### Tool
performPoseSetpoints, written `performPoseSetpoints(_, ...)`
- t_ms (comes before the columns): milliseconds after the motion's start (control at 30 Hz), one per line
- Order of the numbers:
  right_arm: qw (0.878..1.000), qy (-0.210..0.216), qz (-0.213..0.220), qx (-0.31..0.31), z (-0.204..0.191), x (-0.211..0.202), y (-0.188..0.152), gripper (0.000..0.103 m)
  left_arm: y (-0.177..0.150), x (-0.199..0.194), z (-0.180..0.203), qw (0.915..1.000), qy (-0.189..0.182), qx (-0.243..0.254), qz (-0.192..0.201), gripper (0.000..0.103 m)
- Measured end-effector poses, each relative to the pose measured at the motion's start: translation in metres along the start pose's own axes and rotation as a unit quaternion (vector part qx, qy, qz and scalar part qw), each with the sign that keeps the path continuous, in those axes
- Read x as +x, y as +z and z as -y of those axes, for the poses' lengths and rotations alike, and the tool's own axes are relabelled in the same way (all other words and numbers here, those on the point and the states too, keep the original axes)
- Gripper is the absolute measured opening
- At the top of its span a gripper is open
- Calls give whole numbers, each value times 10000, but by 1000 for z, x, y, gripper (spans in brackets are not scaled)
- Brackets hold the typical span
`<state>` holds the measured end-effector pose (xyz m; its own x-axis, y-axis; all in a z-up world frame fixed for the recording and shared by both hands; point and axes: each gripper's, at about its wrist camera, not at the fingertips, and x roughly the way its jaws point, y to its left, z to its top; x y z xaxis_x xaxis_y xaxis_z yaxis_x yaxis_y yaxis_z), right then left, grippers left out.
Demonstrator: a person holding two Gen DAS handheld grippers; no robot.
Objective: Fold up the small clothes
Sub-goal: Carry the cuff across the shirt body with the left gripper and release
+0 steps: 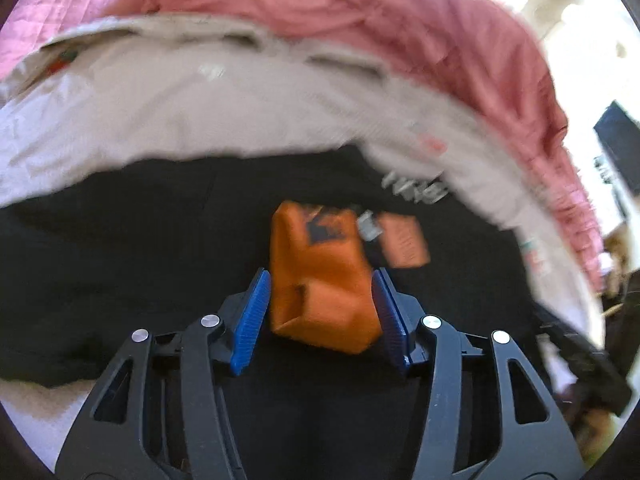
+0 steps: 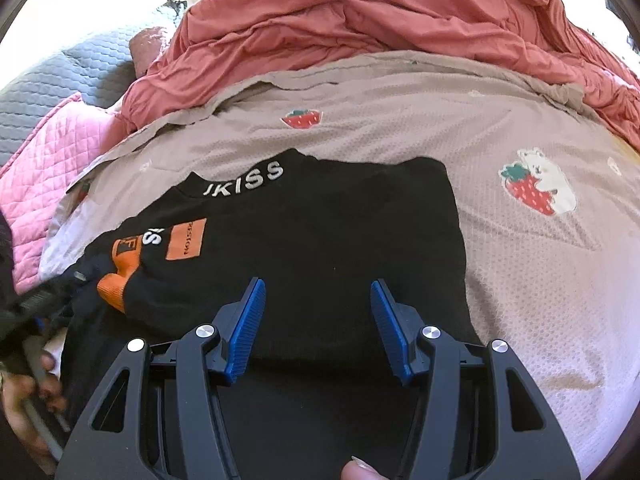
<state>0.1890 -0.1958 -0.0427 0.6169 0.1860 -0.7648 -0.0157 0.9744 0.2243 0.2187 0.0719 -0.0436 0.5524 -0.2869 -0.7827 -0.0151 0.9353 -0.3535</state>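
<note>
Black top point(image 2: 304, 232) lies flat on the beige strawberry-print sheet point(image 2: 520, 280), collar pointing away from both cameras toward the red duvet point(image 2: 380, 12).

Left gripper point(image 1: 320, 300): over the top's side with the orange cuff point(image 1: 320, 276). Cuff sits between the blue pads point(image 1: 252, 320), standing up off the black fabric. Jaws part-open; the far pad looks to be against the cuff edge, the near one shows a thin gap. Doesn't read as a firm pinch, can't say more, frame is motion-blurred.

Right gripper point(image 2: 318, 324): over the top's body, lower middle, pointing toward the collar. Jaws about half open, nothing between the pads, only black fabric underneath. Can't tell if the tips touch the cloth.

Top itself: black, white "KISS" lettering on the collar point(image 2: 244, 178), orange rectangular patch point(image 2: 186, 240) on the chest, more white letters beside it. Orange cuff of one sleeve folded onto the body at the side toward the pink quilt point(image 2: 44, 184). The edge toward the strawberry-and-bear print point(image 2: 536, 188) is straight and tidy, and the body lies mostly smooth.
</note>
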Motion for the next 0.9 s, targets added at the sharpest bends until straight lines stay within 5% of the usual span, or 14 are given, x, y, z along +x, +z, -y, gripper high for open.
performPoseSetpoints(100, 10000, 0, -20, 60, 2, 1, -4, 54, -5, 3, -1, 9999, 48, -117, 26, 31)
performPoseSetpoints(133, 10000, 6, -22, 84, 2, 1, -4, 54, -6, 1, 0, 9999, 85, -100, 80, 18)
performPoseSetpoints(200, 9999, 12, -2, 101, 2, -1, -5, 54, -7, -5, -2, 9997, -79, -185, 129, 14)
performPoseSetpoints(300, 9999, 35, 31, 90, 2, -3, -5, 54, -3, -20, -5, 9990, -224, -232, 294, 13)
performPoseSetpoints(400, 9999, -4, 14, 155, 5, -1, -4, 54, 1, -35, -6, 9985, 12, -170, 519, 13)
performPoseSetpoints(600, 9989, -12, -49, 462, 16, 0, -5, 54, 6, -20, -28, 9977, 562, -336, 180, 15)
performPoseSetpoints(700, 9987, -32, 28, 503, 18, -4, -4, 54, 9, -30, -40, 9969, 356, -636, 299, 15)
performPoseSetpoints(833, 9990, -110, 214, 386, 17, -11, 2, 54, 13, -60, -27, 9952, 299, -355, 867, 16)
performPoseSetpoints(900, 9990, 19, 266, 349, 16, -12, 4, 54, 13, -64, -12, 9951, 154, -95, 974, 24)
